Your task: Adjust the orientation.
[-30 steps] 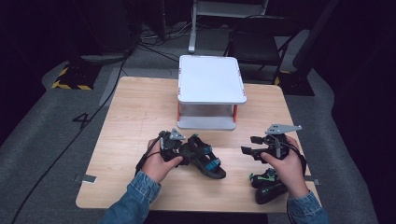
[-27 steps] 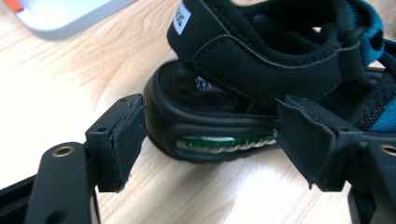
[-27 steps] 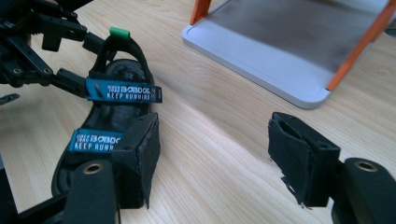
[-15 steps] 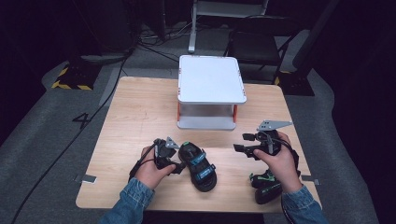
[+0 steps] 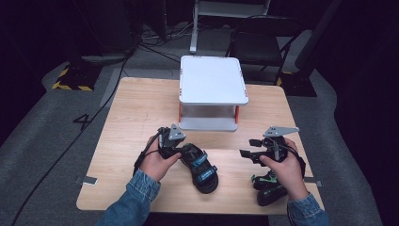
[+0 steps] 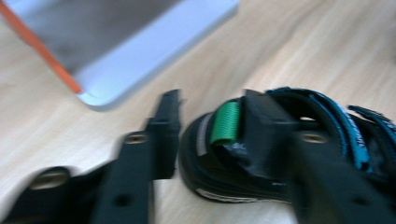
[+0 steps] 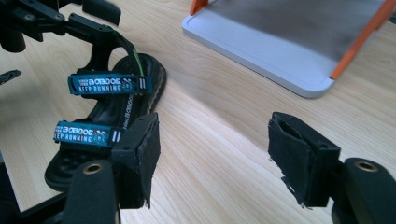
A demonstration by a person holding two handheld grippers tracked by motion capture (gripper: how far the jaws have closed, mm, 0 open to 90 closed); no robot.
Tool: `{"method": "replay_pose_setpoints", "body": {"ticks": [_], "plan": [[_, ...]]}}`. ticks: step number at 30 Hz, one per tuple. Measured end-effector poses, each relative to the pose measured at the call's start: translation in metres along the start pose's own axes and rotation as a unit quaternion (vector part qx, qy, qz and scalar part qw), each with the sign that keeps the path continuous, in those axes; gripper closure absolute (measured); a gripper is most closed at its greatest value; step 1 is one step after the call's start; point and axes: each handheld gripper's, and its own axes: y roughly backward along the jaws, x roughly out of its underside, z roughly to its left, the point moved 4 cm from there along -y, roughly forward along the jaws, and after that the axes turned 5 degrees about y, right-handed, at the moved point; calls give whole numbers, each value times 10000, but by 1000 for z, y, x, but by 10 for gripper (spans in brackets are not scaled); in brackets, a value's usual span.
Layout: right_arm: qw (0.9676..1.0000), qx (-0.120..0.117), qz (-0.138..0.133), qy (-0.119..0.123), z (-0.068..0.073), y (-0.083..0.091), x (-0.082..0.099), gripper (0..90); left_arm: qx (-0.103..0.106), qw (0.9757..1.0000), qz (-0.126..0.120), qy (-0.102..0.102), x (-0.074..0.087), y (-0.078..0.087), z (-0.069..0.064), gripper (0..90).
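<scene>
A black sandal (image 5: 201,168) with blue straps lies on the wooden table (image 5: 136,108), toe toward the near edge. My left gripper (image 5: 182,153) sits at its heel. In the left gripper view its jaws have just been closing, and the heel (image 6: 224,140) with its green loop is pinched between them. The right gripper view shows the same sandal (image 7: 100,126) with the left gripper (image 7: 100,42) on its heel strap. My right gripper (image 5: 247,147) hovers open over bare wood (image 7: 212,154), nothing between its pads. A second sandal (image 5: 269,189) with green trim lies under the right hand.
A white two-level shelf (image 5: 212,80) with orange posts stands at the table's far middle, its lower board (image 7: 261,44) just ahead of the right gripper. A dark chair (image 5: 256,47) and cables lie on the floor behind the table.
The left jaws have closed onto the sandal's heel. The sandal has swung so its toe points more toward the near edge. The right hand has stayed put.
</scene>
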Motion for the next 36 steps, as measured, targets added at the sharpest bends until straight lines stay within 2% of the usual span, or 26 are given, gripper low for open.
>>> {"method": "replay_pose_setpoints", "body": {"ticks": [1, 2, 5, 7, 10, 13, 17, 19, 20, 21, 22, 23, 25, 27, 29, 30, 31, 32, 33, 34, 36], "plan": [[10000, 0, 0, 0, 0, 0, 0, 349, 96, 9999, 74, 75, 0, -1, 0, 646], [10000, 59, 5, -40, -2, 4, 3, 349, 213, 9995, 111, 180, 0, 0, 1, 753], [9999, 104, -12, -87, -3, 7, 6, 348, 185, 9994, 200, 195, -2, 3, 2, 841], [9998, 135, -10, -110, -5, 8, 7, 348, 196, 9989, 293, 308, -3, 7, 2, 849], [9999, 106, 18, -111, -4, 7, 8, 348, 241, 9982, 463, 298, -2, 17, -3, 854], [9999, 82, 2, -85, -4, 6, 5, 347, 279, 9978, 516, 318, 1, 25, -6, 854], [10000, -22, -22, 32, -2, -2, -4, 347, 324, 9944, 995, 146, 9, 45, -13, 852], [9999, -112, -12, 105, 1, -8, -9, 347, 458, 9915, 1211, 99, 15, 53, -17, 850], [9996, -212, 0, 184, 5, -15, -15, 346, 538, 9894, 1345, 82, 19, 56, -20, 849], [9996, -212, 0, 184, 5, -15, -15, 346, 608, 9875, 1455, 58, 22, 59, -22, 849], [9991, -307, 6, 276, 9, -22, -20, 345, 813, 9833, 1628, 1, 29, 63, -28, 846], [9991, -307, 6, 276, 9, -22, -20, 345, 813, 9833, 1628, 1, 29, 63, -28, 846], [9987, -386, 35, 338, 12, -28, -24, 345, 1047, 9782, 1791, -68, 34, 64, -35, 845], [9982, -449, 67, 380, 14, -34, -26, 345, 1158, 9737, 1957, -144, 38, 62, -41, 846], [9979, -484, 95, 409, 16, -38, -27, 344, 1316, 9691, 2062, -327, 40, 59, -50, 846], [9978, -503, 115, 425, 17, -40, -28, 343, 1411, 9655, 2147, -425, 41, 58, -53, 844], [9978, -503, 115, 425, 17, -40, -28, 343, 1411, 9655, 2147, -425, 41, 58, -53, 839], [9978, -500, 99, 431, 17, -39, -29, 342, 1439, 9665, 2096, -355, 41, 58, -53, 826], [9978, -496, 96, 436, 17, -39, -29, 342, 1441, 9685, 2008, -293, 40, 58, -49, 809], [9979, -486, 91, 426, 17, -38, -28, 342, 1381, 9727, 1863, -113, 39, 58, -40, 810], [9980, -476, 93, 414, 17, -37, -28, 341, 1403, 9732, 1822, -32, 39, 58, -37, 807]]}}
